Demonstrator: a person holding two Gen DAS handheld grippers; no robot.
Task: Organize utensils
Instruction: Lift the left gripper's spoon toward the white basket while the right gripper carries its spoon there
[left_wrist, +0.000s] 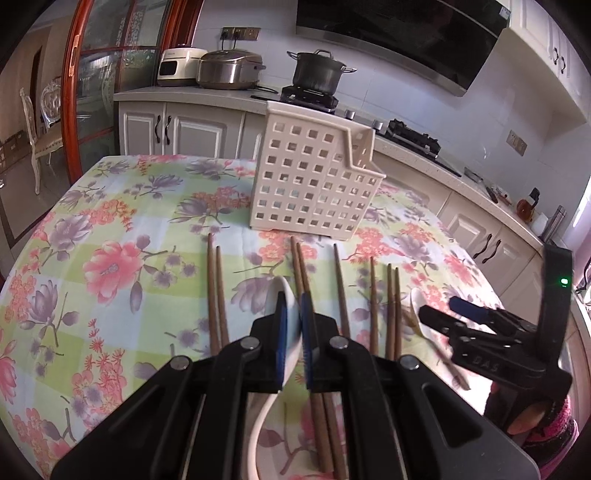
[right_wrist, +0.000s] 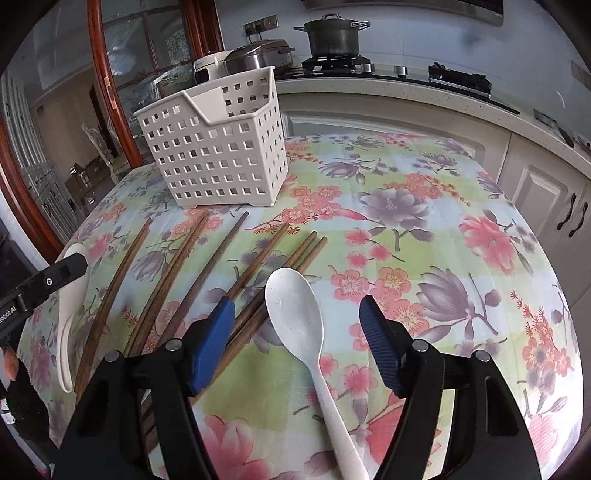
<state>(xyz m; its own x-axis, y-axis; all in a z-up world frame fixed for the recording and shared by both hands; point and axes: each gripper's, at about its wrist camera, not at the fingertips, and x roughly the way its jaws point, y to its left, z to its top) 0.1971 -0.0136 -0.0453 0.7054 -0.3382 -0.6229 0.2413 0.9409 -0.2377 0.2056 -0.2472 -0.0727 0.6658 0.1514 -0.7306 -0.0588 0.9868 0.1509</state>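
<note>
A cream perforated utensil basket (left_wrist: 314, 181) stands upright on the floral tablecloth, also in the right wrist view (right_wrist: 218, 147). Several brown chopsticks (left_wrist: 214, 295) lie in front of it, fanned out in the right wrist view (right_wrist: 207, 273). My left gripper (left_wrist: 293, 314) is shut on a white spoon (left_wrist: 286, 295), its bowl between the blue pads. In the right wrist view that spoon (right_wrist: 70, 317) shows at the left under the left gripper. My right gripper (right_wrist: 297, 317) is open, its jaws either side of a second white spoon (right_wrist: 295, 317) lying on the cloth; it also shows in the left wrist view (left_wrist: 439, 314).
The table (right_wrist: 461, 229) has a floral cloth and curved edges. Behind it runs a kitchen counter with a rice cooker (left_wrist: 229, 68), a pot (left_wrist: 319, 70) on the hob and cabinets. A glass door with a red wooden frame (left_wrist: 74, 92) is at the left.
</note>
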